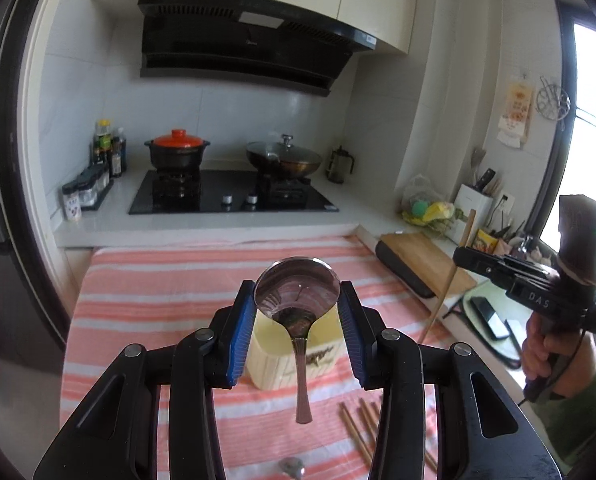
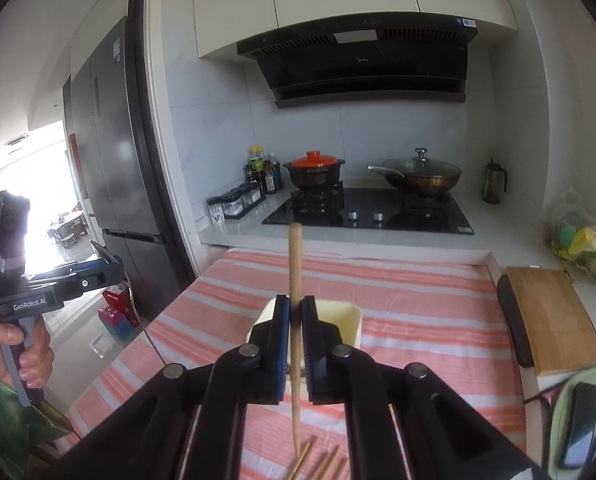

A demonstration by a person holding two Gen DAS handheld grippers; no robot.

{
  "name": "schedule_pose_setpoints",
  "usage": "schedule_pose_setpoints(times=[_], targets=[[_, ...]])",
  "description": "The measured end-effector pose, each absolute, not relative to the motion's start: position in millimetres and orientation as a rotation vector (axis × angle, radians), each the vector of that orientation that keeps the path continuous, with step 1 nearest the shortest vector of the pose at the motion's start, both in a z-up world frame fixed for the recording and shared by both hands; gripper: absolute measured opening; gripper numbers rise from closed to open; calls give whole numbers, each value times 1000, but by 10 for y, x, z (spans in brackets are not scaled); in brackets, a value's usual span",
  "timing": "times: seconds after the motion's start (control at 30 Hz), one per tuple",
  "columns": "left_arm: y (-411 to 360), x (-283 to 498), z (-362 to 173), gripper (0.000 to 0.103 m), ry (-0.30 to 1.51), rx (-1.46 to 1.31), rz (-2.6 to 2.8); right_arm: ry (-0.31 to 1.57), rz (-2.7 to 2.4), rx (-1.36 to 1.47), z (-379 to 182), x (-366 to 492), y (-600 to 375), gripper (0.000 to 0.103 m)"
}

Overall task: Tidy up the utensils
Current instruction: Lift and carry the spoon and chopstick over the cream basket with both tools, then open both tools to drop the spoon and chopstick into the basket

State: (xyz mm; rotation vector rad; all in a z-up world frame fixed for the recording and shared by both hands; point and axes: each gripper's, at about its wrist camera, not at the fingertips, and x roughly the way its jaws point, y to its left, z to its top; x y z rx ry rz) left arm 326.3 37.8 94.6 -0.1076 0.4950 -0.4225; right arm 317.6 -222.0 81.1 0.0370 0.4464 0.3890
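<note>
Kitchen scene through two fisheye wrist cameras, edges bent and darkened. Inside of the cream utensil holder [image 1: 298, 354] mostly hidden behind the jaws; contents impossible to make out. Second spoon [image 1: 292, 467] cut off at the bottom edge of the left view. Loose chopsticks [image 1: 362, 428] on the cloth partly covered by black linkage.

Left gripper [image 1: 297, 312] raised above the striped cloth [image 1: 157, 288] on the bench, tilted slightly downward, blue pads closed on the bowl of a steel spoon [image 1: 298, 292], handle hanging straight down in front of the holder. Seen from the right view, gripped by a hand [image 2: 17, 344] at the far left, green sleeve below.

Right gripper [image 2: 295, 344] also lifted and angled gently down, jaws nearly together, pinching one wooden chopstick [image 2: 295, 264] upright, lower tip just above the loose ones. Hand [image 1: 554, 356] around its handle at the right edge of the left view.

Behind: gas hob [image 2: 370, 212] carrying an orange-lidded clay pot [image 2: 316, 168] and a glass-lidded wok [image 2: 422, 174]. Wooden cutting board [image 2: 554, 320] to the right.
</note>
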Motion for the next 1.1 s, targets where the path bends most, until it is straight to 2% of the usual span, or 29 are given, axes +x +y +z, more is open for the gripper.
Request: schedule_pose_setpoints(times=[0.13,0.27,0.6,0.77,0.8,0.87,1.0,1.1], targets=[[239,3791,1115,41,460,-127,-412,357,382,25,1024,3692,-2060,6],[90,4340,950,41,491,-160,-401,337,378,16,907,4230,-1930,6],[-276,5218,-210,41,758,-131,-366,653,355,98,-286,5226,-1948,6],[-301,5385,-495,42,844,-147,-334,745,350,111,-574,5413,-1937,7],[-301,5381,-504,44,847,-152,-325,753,338,109,-597,5436,-1929,9],[-285,5342,-449,62,838,-157,-315,759,306,101,-590,5445,-1921,10],[-175,4997,-137,75,772,-118,-331,727,296,115,-362,5279,-1995,19],[-13,4443,90,90,705,-41,-323,670,313,98,-74,4911,-2098,22]])
